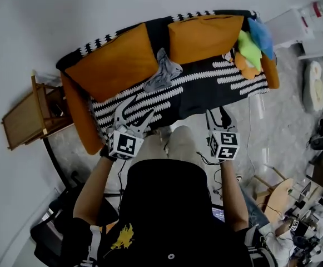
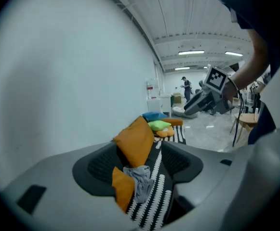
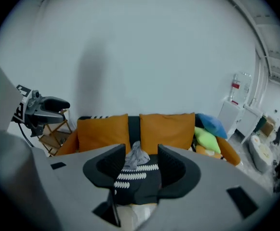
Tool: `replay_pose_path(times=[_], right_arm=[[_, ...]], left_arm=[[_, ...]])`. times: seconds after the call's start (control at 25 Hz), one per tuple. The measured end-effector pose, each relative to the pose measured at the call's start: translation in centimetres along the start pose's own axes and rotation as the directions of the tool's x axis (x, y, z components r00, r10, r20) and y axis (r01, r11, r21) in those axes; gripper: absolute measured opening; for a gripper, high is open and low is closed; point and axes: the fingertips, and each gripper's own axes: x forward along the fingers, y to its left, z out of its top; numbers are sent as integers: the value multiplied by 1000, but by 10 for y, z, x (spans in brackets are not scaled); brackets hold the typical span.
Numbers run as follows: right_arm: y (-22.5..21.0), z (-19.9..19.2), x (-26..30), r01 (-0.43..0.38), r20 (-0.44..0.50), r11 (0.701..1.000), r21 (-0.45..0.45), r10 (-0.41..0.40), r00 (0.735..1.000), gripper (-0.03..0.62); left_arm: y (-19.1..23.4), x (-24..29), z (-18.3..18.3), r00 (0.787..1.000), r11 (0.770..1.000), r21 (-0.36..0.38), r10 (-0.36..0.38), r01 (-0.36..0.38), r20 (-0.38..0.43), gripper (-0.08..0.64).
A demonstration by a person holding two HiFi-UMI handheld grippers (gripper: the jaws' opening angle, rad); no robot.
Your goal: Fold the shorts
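Note:
A crumpled grey pair of shorts [image 1: 162,71] lies on the sofa seat, against the gap between two orange back cushions. The shorts [image 2: 140,179] also show in the left gripper view and, as the shorts [image 3: 136,156], in the right gripper view. My left gripper [image 1: 134,113] hovers over the sofa's front edge, short of the shorts, jaws open and empty. My right gripper [image 1: 218,118] is held further right at the same edge, open with a narrower gap and nothing between its jaws. Both point toward the sofa.
The sofa [image 1: 205,88] has a black-and-white patterned cover and orange cushions [image 1: 114,60]. Blue [image 1: 260,36] and green [image 1: 249,50] pillows sit at its right end. A wooden stand [image 1: 28,115] is left of it, a white cabinet [image 1: 286,25] to the right.

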Motion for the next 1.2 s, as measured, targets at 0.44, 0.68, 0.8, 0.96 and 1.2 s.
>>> replay_pose_path(times=[0.44,0.68,0.8,0.96,1.2], right_arm=[[6,-91,240,-210,-237,941,-266,147,960,210],[-10,-214,363,-239,-401,946,-217,137,906,208],[-4,-251,419,-280,-407,940,-196,182,895,199],[16,-289,488,-394,-386,900,-185,302,872,193],[33,-330,533,-463,-428,870,-172,358,830,183]], left_arm=[[18,204,-186,946,993,3,-108,115,-305,256],[-11,298,-336,847,992,-108,-108,61,-520,255],[-18,343,-381,826,992,-84,-121,90,-551,244],[-31,395,-431,798,985,-147,-163,93,-581,229],[-45,426,-470,750,978,36,-134,206,-648,232]])
